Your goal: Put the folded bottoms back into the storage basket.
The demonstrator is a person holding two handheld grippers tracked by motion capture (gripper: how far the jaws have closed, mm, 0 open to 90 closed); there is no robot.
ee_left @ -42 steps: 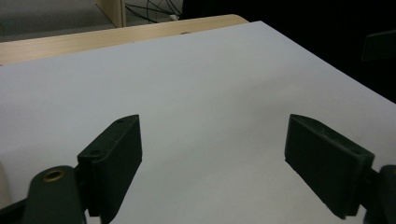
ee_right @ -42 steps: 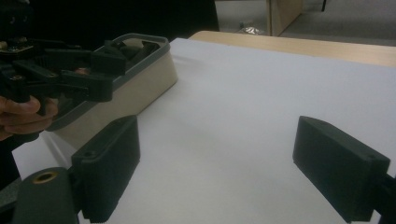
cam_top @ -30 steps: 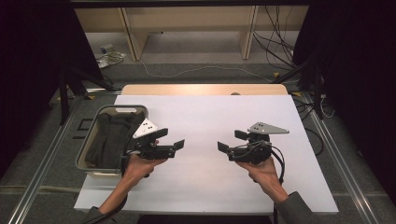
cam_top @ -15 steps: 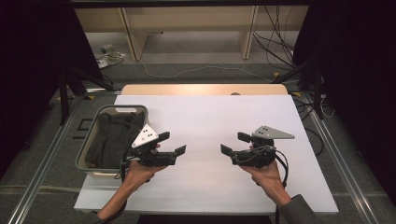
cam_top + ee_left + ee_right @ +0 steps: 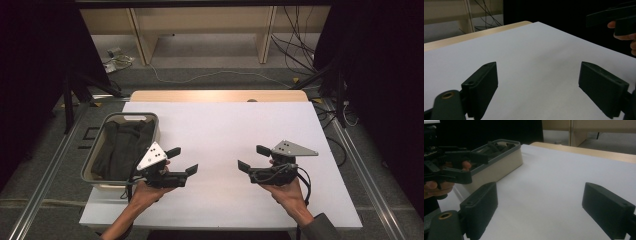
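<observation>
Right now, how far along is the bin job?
Done: nothing visibly; the dark cloth lies in the grey bin at the table's left edge. In hand: nothing. The left gripper and right gripper are open and empty above the white sheet. Left: likely grasping the cloth and pulling it out.

I count two grippers over the worktop (image 5: 220, 125), one in each of two hands: the left gripper (image 5: 186, 161) and the right gripper (image 5: 251, 158), each with two black jaws and one grey three-cornered plate. One bin (image 5: 129, 118) sits at the worktop's left edge, holding one dark bundle of cloth (image 5: 120, 147). One white sheet covers the worktop.
</observation>
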